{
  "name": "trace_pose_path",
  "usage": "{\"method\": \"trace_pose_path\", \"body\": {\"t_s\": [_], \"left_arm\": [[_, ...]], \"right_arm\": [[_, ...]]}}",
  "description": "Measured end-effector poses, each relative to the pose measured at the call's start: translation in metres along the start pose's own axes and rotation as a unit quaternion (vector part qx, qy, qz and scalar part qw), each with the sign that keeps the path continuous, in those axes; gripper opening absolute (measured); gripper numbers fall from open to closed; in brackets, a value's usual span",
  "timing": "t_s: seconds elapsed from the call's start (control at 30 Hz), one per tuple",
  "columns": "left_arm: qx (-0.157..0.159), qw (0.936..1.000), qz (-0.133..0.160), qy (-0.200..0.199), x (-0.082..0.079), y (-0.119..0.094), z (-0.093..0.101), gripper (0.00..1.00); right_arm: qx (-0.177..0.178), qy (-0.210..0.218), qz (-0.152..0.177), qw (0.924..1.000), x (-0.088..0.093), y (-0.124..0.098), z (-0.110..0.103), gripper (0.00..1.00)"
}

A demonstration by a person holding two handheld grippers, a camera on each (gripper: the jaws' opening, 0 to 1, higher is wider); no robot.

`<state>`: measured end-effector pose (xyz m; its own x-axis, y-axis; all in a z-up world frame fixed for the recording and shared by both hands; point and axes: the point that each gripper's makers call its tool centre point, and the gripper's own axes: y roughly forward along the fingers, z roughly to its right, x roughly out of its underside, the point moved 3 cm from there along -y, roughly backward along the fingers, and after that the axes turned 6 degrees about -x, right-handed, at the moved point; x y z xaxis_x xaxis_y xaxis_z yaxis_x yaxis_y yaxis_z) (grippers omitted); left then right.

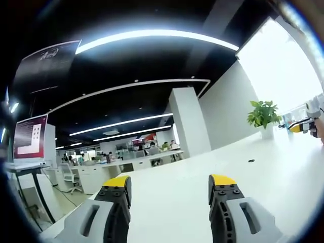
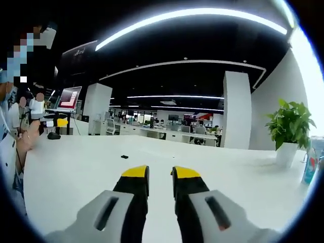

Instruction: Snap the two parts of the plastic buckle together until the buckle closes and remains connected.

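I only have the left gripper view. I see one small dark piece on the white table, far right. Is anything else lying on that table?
Observer: Yes. In the right gripper view, a second, rounder dark thing lies near the far left edge of the table, apart from the small dark piece.
Operator: Is either one the buckle?
Observer: Both are too small to tell. A blue container also stands at the table's right side, near the potted plant.
Operator: And the right tool, is it holding anything?
Observer: No. The right tool holds nothing; its jaws stand close together with a narrow gap.
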<state>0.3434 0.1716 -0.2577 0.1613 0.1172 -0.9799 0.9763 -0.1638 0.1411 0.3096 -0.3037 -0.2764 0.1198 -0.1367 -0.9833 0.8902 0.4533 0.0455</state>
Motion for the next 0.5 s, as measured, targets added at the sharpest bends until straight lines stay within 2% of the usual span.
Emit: {"method": "trace_pose_path", "body": {"t_s": [0.17, 0.5], "left_arm": [[0.0, 1.0, 0.0, -0.002, 0.0001, -0.0003, -0.0013, 0.62], [-0.001, 1.0, -0.001, -0.002, 0.0007, -0.0008, -0.002, 0.62]], "right_arm": [[-0.002, -0.006, -0.008, 1.0, 0.0019, 0.0003, -0.0006, 0.21], [-0.02, -0.005, -0.023, 0.9995, 0.0071, 0.002, -0.0057, 0.19]]}}
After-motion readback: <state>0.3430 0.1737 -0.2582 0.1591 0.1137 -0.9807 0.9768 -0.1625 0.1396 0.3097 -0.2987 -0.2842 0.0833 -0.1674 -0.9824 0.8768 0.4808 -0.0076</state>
